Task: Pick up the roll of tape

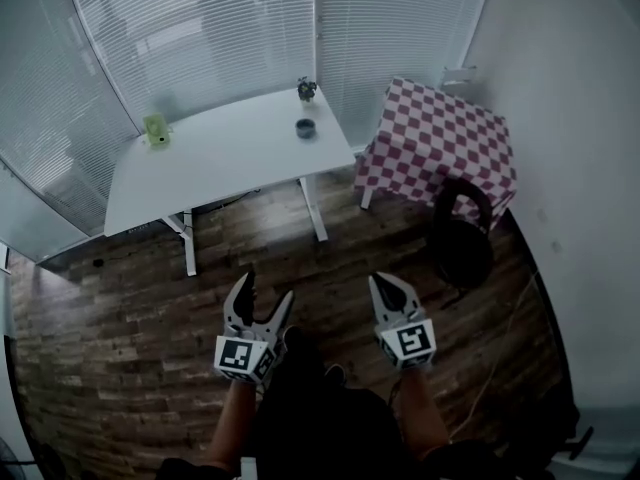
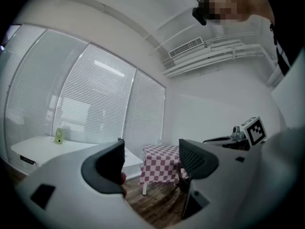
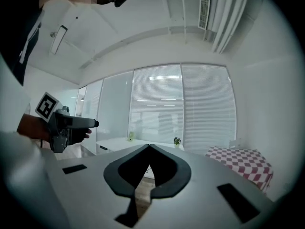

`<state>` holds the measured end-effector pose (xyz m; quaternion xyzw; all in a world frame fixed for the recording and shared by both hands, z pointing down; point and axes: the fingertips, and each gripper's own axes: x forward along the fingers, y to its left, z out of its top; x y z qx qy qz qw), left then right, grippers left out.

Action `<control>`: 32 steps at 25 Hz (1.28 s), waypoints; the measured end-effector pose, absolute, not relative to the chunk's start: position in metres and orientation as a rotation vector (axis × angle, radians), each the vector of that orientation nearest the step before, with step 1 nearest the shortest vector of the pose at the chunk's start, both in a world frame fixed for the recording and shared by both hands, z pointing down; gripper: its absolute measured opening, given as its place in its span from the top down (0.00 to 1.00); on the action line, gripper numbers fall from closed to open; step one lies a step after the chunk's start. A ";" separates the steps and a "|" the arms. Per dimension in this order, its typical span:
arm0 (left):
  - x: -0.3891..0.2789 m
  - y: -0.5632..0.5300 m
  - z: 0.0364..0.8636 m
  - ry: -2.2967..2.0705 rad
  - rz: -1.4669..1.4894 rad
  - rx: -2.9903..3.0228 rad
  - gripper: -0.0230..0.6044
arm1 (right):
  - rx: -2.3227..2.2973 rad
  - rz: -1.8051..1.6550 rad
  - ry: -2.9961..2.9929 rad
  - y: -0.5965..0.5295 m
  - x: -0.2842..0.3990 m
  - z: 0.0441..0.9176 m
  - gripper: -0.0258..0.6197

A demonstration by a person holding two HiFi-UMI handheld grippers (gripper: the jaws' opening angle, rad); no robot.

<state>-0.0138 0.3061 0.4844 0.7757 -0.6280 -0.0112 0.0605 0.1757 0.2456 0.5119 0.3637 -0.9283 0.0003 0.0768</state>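
Note:
The roll of tape (image 1: 306, 128), small, dark and round, lies on the white table (image 1: 220, 158) near its right end, far ahead of both grippers. My left gripper (image 1: 267, 290) is held over the wooden floor with its jaws wide open and nothing between them; in the left gripper view the left gripper (image 2: 150, 163) frames only the room. My right gripper (image 1: 386, 282) hangs beside it with its jaws shut and empty, and the right gripper (image 3: 149, 147) shows its tips touching. I cannot find the tape in either gripper view.
A green object (image 1: 155, 129) and a small potted plant (image 1: 306, 89) also stand on the white table. A table with a red-checked cloth (image 1: 440, 138) is at the right, with a black chair (image 1: 462, 233) in front of it. Window blinds (image 1: 200, 28) run behind.

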 end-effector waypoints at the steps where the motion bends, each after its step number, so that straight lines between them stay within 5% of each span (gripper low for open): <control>1: -0.013 0.302 0.485 -1.899 -0.038 2.346 0.43 | 1.094 0.000 -2.781 0.242 0.176 0.511 0.95; 32: -0.132 0.025 0.495 -1.851 -0.034 2.369 0.43 | 1.103 0.075 -2.722 -0.020 0.059 0.527 0.95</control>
